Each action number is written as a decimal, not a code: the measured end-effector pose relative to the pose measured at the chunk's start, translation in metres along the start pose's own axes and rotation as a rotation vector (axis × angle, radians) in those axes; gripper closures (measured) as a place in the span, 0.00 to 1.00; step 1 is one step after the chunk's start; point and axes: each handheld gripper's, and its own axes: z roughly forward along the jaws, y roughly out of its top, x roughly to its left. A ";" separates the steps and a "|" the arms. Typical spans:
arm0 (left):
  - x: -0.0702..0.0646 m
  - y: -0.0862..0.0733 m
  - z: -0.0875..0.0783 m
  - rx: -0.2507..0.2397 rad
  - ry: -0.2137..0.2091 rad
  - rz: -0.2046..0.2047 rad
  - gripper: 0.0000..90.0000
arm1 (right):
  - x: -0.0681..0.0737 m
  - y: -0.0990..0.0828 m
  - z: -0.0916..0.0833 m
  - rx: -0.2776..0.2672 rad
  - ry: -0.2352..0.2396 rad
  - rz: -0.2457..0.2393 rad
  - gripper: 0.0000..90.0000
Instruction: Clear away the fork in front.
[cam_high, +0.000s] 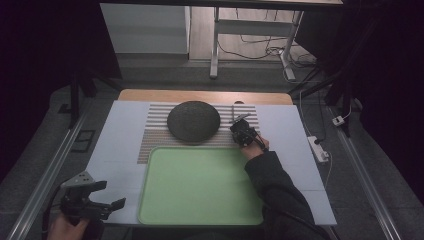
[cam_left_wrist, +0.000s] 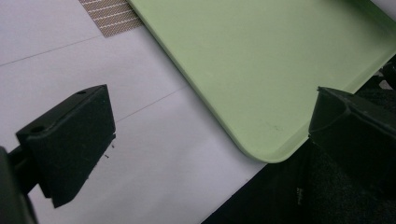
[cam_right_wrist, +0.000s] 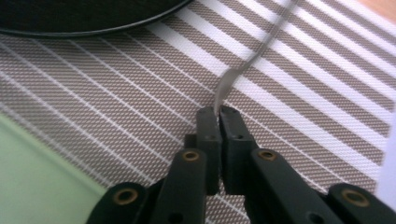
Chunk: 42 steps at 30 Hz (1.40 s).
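While my right gripper (cam_right_wrist: 218, 122) sits over the striped mat (cam_high: 155, 125), its fingers are pinched tight on the end of a thin metal utensil handle (cam_right_wrist: 254, 55). The handle runs up and away from the tips across the stripes; what kind of utensil it is, I can't tell. In the high view that gripper (cam_high: 241, 126) is just right of the dark round plate (cam_high: 193, 120), which rests on the mat. The plate's rim (cam_right_wrist: 88, 21) curves across the top of my right gripper view. A corner of the green tray (cam_right_wrist: 32, 179) shows at lower left there.

Over on the other side, my left gripper (cam_high: 102, 197) hangs off the near left corner of the counter (cam_high: 120, 137), in my left hand (cam_high: 65, 227). Its fingers (cam_left_wrist: 74, 140) are spread wide, holding nothing. Between them I see the white counter sheet (cam_left_wrist: 154, 154) and the rounded near corner of the tray (cam_left_wrist: 261, 84). The tray (cam_high: 200, 185) lies flat, just in front of the mat. My right sleeve (cam_high: 277, 192) crosses its right edge.
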 end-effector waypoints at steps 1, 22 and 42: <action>0.000 0.000 0.000 0.000 0.000 0.000 0.01 | 0.000 -0.001 0.000 0.007 -0.010 -0.005 0.99; -0.002 0.002 -0.001 -0.041 -0.022 0.022 0.00 | -0.003 -0.003 -0.044 -0.067 0.048 -0.045 0.99; -0.010 0.029 0.023 -0.051 -0.100 0.115 0.00 | 0.007 -0.036 -0.099 -0.125 0.250 -0.088 0.99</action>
